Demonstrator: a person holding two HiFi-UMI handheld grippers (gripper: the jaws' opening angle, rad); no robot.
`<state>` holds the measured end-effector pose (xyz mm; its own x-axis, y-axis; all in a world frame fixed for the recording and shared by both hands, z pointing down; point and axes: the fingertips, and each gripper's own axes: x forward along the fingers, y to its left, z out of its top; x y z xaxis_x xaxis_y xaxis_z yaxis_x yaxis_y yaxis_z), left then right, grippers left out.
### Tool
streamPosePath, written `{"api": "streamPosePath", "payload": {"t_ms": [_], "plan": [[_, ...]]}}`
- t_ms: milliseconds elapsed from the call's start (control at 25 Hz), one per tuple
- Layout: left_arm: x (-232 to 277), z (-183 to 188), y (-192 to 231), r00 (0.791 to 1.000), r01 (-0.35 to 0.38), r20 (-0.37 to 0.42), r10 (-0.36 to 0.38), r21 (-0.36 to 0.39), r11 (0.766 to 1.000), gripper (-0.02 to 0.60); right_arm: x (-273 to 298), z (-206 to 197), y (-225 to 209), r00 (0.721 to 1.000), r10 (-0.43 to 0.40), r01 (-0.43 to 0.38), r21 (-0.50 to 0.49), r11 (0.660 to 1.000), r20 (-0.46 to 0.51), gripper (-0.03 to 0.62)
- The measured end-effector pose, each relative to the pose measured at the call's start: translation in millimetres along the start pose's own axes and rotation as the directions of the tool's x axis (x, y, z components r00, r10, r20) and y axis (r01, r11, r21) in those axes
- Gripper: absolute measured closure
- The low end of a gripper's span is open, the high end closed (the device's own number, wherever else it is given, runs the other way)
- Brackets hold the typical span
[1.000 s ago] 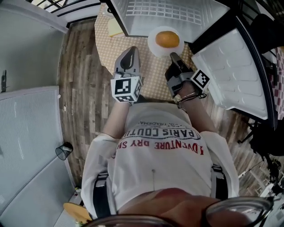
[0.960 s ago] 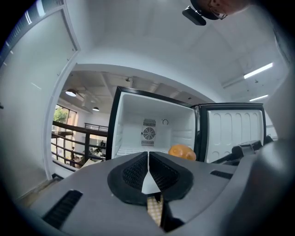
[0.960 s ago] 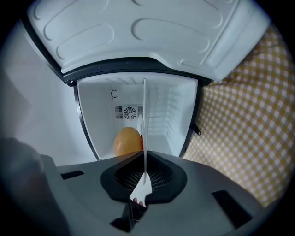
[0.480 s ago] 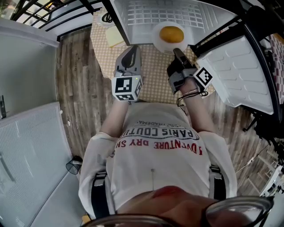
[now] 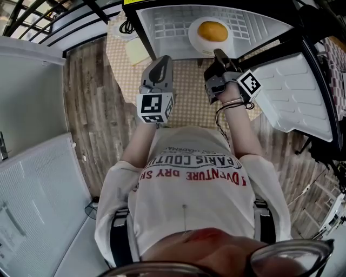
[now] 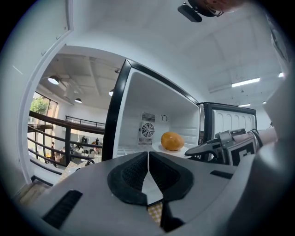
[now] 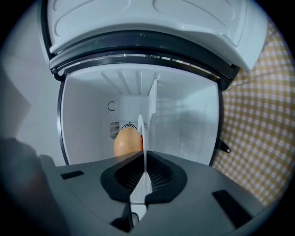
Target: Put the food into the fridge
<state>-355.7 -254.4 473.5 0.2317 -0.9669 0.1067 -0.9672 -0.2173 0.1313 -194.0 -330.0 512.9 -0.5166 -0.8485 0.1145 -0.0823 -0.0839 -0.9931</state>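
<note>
Wood-plank floor [image 5: 92,108] beside a checked cloth [image 5: 189,92], black railing [image 5: 32,13] beyond.

The fridge [image 5: 173,21] stands on the desk [image 5: 189,92], its door [image 5: 292,92] swung out to the fridge's right. Inside the fridge, toward its right side, is the plate [image 5: 193,37] with the fruit [image 5: 212,31] on it. The right hand-held gripper [image 5: 218,53] is at the fridge's mouth, clamped on the plate's near rim (whether the plate rests on the shelf cannot be told). The left hand-held gripper [image 5: 160,60] is before the fridge, over the desk.
</note>
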Motion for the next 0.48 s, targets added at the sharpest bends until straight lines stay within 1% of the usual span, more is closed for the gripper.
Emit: {"api": "streamPosePath", "payload": {"t_ms": [200, 480], "plan": [[9.0, -7.0, 7.3, 1.000, 0.012, -0.023, -0.012, -0.008, 1.000, 0.554, 17.7, 9.1, -7.6, 0.997, -0.053, 0.052, 0.035, 0.998, 0.050, 0.560], [20.0, -23.3, 2.9, 0.997, 0.046, -0.052, -0.048, -0.031, 0.998, 0.554, 39.7, 10.8, -8.8, 0.996, -0.050, 0.046, 0.060, 0.997, 0.072, 0.560]]}}
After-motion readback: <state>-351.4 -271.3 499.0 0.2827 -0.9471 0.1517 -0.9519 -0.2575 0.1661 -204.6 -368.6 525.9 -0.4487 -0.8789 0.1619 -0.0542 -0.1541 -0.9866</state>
